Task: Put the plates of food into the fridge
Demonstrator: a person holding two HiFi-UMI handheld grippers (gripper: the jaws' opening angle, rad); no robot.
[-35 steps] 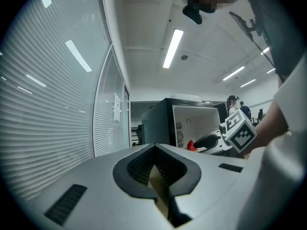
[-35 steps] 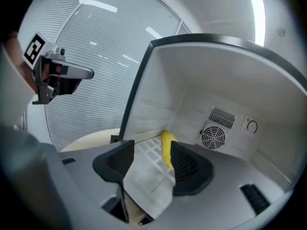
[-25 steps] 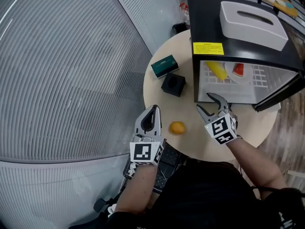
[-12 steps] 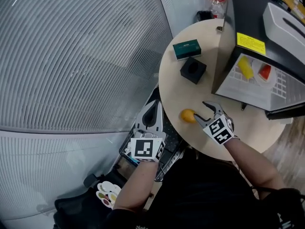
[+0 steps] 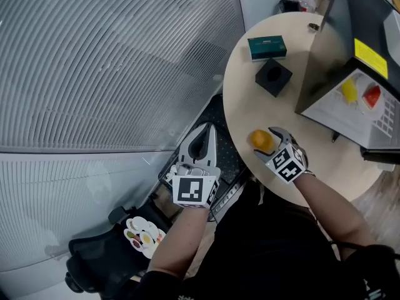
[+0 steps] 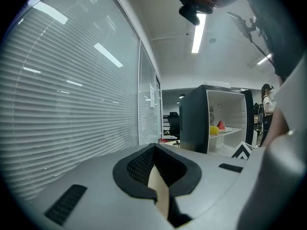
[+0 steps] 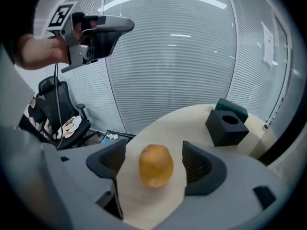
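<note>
The round table (image 5: 250, 105) has a pale wood-look top, smooth and matt. The yellow-orange fruit (image 7: 156, 166) on it has a finely dimpled, faintly shiny skin. The right hand-held gripper (image 7: 154, 162) is matt grey plastic with black ribbed pads (image 7: 197, 164). The far black block (image 7: 226, 127) looks matt. The fridge (image 5: 381, 17) casing is smooth and black.

An office is shown. Walls of glass (image 5: 112, 74) hung with thin white blinds are seen along one side. Long strip lights (image 6: 197, 32) are set in the ceiling. A black desk chair (image 5: 94, 261) on wheels is parked by the glass, and another chair (image 6: 173, 122) is seen far back in the room. A small black fridge (image 6: 194, 121) is stood on a round pale table (image 5: 250, 105).
</note>
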